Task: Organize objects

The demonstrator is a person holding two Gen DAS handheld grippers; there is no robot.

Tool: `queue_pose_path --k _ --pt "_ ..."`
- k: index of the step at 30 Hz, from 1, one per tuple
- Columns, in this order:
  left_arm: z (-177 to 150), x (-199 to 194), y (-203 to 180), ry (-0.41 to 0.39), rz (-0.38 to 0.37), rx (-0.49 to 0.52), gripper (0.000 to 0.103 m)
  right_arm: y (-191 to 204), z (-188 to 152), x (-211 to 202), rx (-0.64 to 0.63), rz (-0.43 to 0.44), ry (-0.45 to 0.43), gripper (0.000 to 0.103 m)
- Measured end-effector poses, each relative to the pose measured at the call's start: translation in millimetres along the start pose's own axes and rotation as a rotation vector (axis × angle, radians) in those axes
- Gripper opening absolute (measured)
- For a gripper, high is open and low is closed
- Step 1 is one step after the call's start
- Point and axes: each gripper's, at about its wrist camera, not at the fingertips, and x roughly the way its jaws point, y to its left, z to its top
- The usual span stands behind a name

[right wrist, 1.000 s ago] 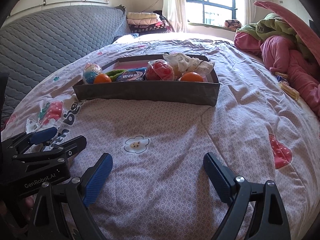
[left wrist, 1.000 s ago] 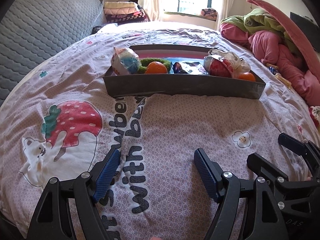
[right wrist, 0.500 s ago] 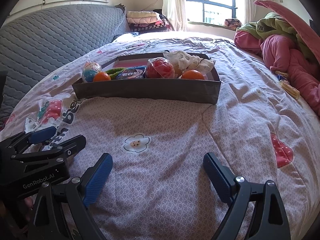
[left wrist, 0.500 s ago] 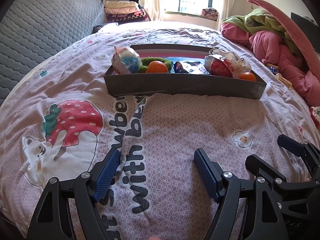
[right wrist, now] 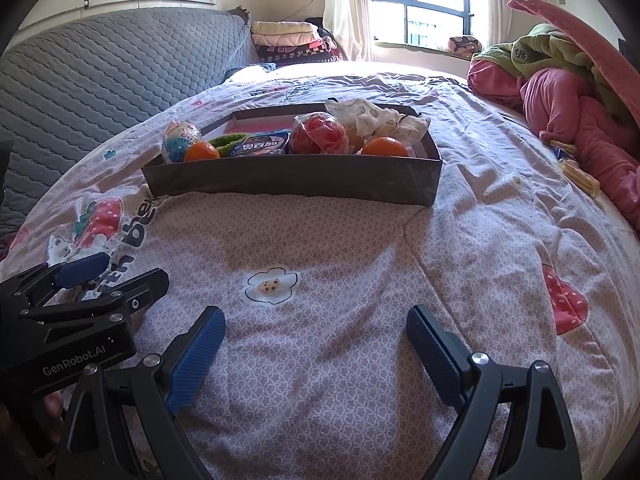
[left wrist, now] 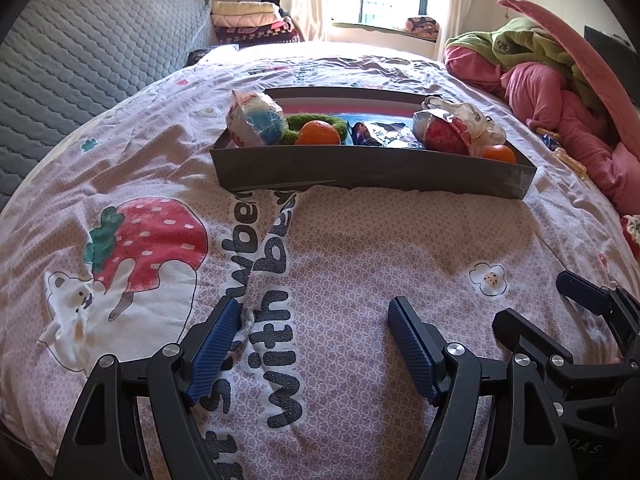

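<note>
Hovering low over the bedspread (left wrist: 360, 248), you are keeping both the left gripper (left wrist: 314, 340) and right gripper (right wrist: 316, 344) spread wide and empty. Ahead, the dark tray (right wrist: 292, 178) is sitting on the bed, its front wall hiding the lower halves of the oranges (right wrist: 385, 147) and wrapped snacks (left wrist: 252, 118).

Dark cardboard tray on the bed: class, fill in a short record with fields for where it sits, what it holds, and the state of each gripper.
tray: dark shallow cardboard tray, resting on the pink patterned quilt
contents: two oranges, wrapped red ball, wrapped blue-and-white ball, green fuzzy ring, blue snack packet, crumpled white plastic bag
left gripper: open, empty, short of the tray
right gripper: open, empty, short of the tray
</note>
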Motion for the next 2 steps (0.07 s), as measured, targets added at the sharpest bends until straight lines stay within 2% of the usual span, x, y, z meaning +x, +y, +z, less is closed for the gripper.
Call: queue_pose_path --k 2 --pt "-0.2 0.0 -0.4 0.000 0.000 0.002 0.078 0.0 -0.4 -0.3 0.002 0.000 -0.001 0.092"
